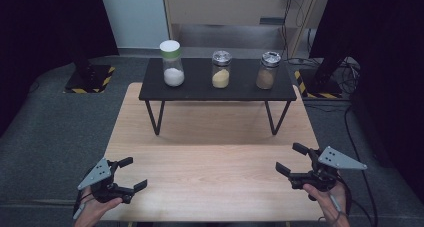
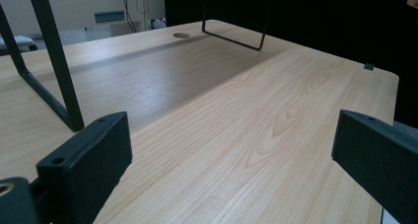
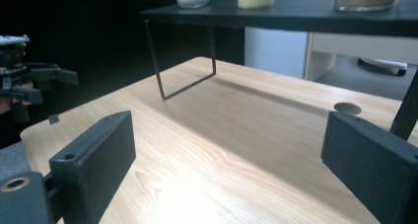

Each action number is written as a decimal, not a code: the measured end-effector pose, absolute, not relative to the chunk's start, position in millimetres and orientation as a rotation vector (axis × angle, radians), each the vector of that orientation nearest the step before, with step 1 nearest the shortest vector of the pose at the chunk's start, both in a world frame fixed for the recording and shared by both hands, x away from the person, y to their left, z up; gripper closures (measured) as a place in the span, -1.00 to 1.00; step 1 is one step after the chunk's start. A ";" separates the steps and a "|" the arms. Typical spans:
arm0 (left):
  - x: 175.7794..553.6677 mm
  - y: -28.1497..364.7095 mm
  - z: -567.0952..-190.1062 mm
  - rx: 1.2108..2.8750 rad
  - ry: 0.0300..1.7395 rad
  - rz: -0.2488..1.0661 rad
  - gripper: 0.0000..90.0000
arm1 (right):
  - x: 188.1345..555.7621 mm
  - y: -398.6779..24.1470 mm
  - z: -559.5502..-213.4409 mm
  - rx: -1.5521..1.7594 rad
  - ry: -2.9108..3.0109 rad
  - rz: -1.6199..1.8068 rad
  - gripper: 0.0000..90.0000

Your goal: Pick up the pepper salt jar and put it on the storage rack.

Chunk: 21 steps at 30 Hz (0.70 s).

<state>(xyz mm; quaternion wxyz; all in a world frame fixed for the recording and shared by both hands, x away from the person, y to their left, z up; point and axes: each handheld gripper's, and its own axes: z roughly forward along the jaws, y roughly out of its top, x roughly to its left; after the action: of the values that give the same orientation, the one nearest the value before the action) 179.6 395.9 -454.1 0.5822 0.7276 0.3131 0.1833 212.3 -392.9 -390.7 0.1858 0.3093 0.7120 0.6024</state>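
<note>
Near edge of the wooden table point(image 1: 210, 172): two hand-held grippers, one at each corner, both low over the wood and holding nothing.

Left gripper point(image 1: 130, 177) at the near left corner, jaws spread wide, angled toward the table's middle. A hand point(image 1: 95, 209) grips it from below; grey three-cornered plate on top. In the left gripper view the two black jaws stand far apart with bare wood grain between them.

Right gripper point(image 1: 292, 159) at the near right corner, jaws likewise spread wide, pointing left and inward. Its hand point(image 1: 327, 197) comes in from the bottom edge, cable trailing. The right gripper view shows the same open gap over bare wood, with the left gripper in the distance at the far left of that view.

Middle of the table: plain wood, nothing between the grippers.

Far half: a low black shelf point(image 1: 200, 91) on thin wire legs stands across the table. On top, three jars in a row, well apart from both grippers: white-powder jar point(image 1: 172, 64) with a green-and-white lid at left, yellow-powder jar point(image 1: 221, 69) in the centre, brown-powder jar point(image 1: 268, 70) at right, the latter two with metal lids. All upright.
</note>
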 end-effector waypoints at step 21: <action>178.5 395.8 -453.8 1.690 0.735 0.437 -0.99 | 195.8 -385.6 -416.0 0.888 2.009 1.589 -0.84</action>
<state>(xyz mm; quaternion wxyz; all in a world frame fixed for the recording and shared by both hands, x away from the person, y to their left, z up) 178.5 395.8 -453.8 0.5839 0.7244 0.3151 0.1872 195.8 -385.6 -416.0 0.2138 0.3201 0.7238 0.5726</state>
